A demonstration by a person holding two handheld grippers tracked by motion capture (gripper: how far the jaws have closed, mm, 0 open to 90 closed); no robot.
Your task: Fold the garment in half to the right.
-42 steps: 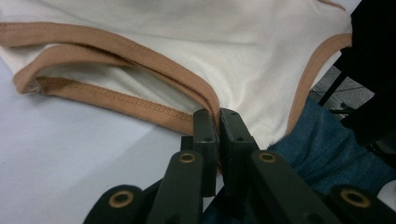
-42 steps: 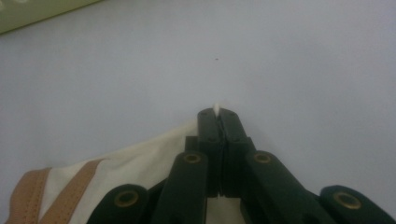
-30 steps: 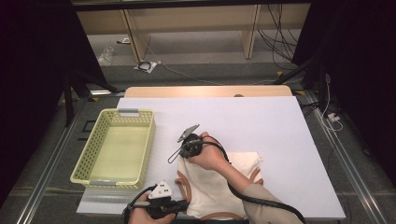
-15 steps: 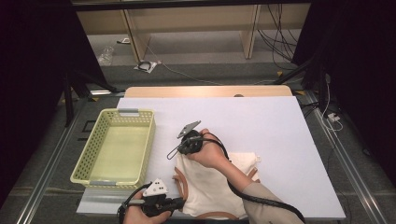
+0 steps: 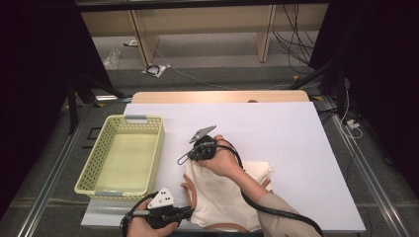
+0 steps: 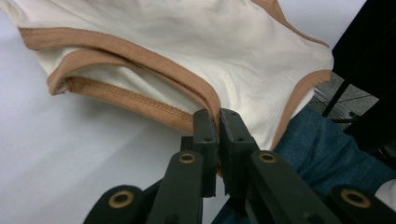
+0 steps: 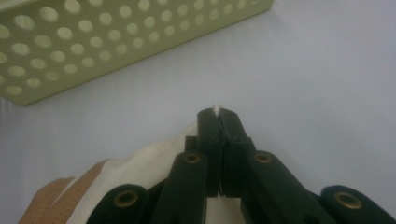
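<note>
A cream garment with tan-brown trim point(image 5: 225, 195) lies on the white table near its front edge. My left gripper point(image 5: 187, 212) at the bottom of the high view is shut on the brown-trimmed hem point(image 6: 205, 100) of the garment point(image 6: 187, 42). My right gripper point(image 5: 184, 158) sits at the garment's far left corner, its jaws shut on a bit of cream cloth point(image 7: 216, 109) that sticks out past the tips. The right hand covers part of the garment's upper edge.
A yellow-green perforated basket point(image 5: 118, 185) stands empty at the left of the table; its holed wall point(image 7: 116, 42) is close ahead of the right gripper. The white tabletop point(image 5: 281, 133) lies bare behind and to the right. A blue-clad leg point(image 6: 327, 158) is beyond the table edge.
The left hand has shifted a little along the front edge, still gripping the hem. The right hand and the garment's far corner stay about where they were.
</note>
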